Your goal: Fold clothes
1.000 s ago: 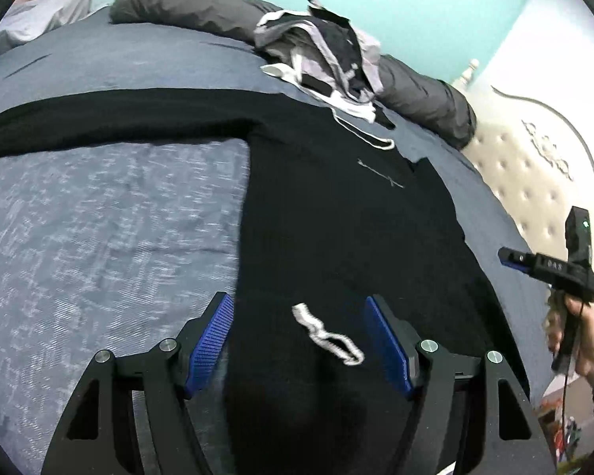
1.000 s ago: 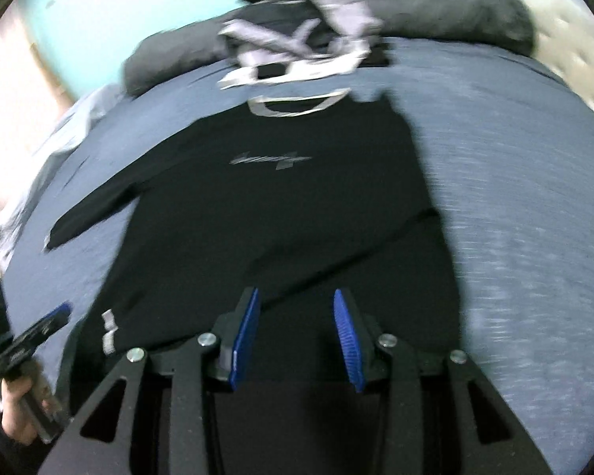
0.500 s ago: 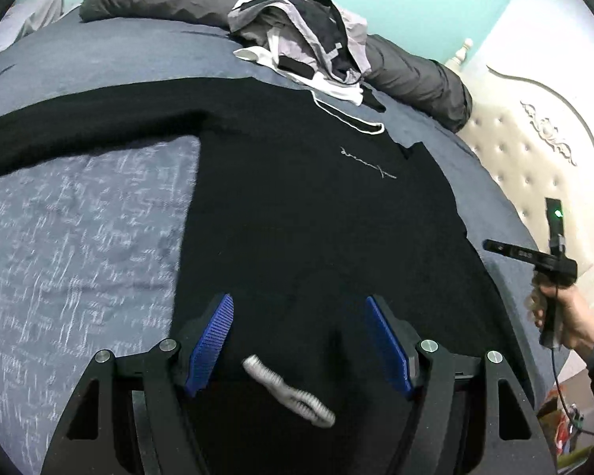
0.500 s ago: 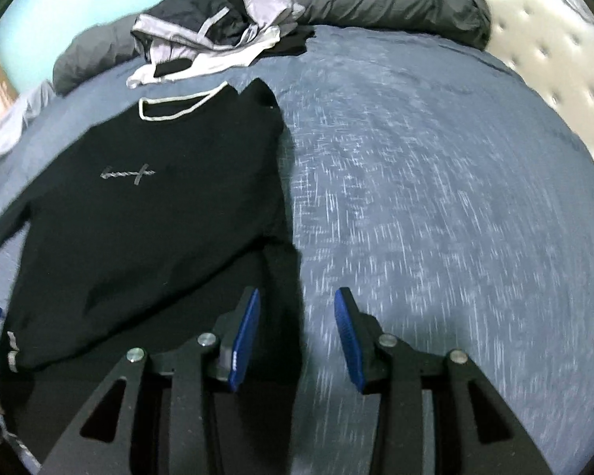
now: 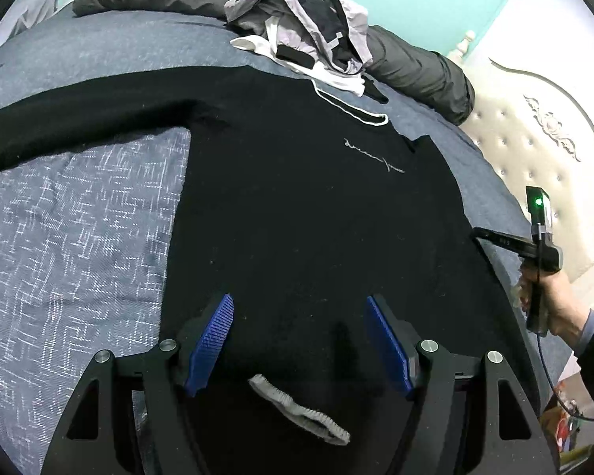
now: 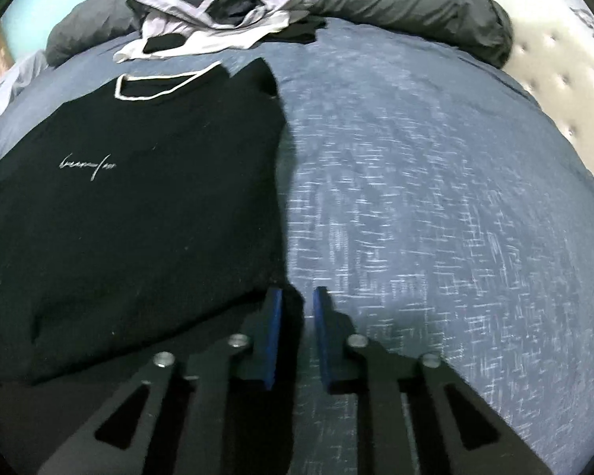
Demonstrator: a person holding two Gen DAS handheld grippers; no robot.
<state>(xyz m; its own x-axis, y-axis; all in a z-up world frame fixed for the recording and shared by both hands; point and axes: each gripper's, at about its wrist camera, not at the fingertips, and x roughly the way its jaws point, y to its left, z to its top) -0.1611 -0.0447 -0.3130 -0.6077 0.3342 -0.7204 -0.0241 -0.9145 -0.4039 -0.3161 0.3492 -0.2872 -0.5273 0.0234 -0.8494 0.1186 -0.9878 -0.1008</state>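
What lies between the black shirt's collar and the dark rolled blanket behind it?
A crumpled heap of grey, white and black clothes lies between collar and blanket, clearest in the right wrist view.

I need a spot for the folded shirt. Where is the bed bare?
Bare bedspread lies between the black shirt and the headboard; another patch sits under its outstretched sleeve. The clothes pile crowds the far edge.

I see the sweater (image 5: 305,217) lying flat on the bed (image 5: 79,237), its neck toward the far edge and one sleeve (image 5: 79,118) stretched out to the left. Behind the neck, a heap of clothes (image 5: 309,35) rests against a long pillow (image 5: 415,71) along the bed's far edge. The headboard (image 5: 534,150) stands at the right edge.
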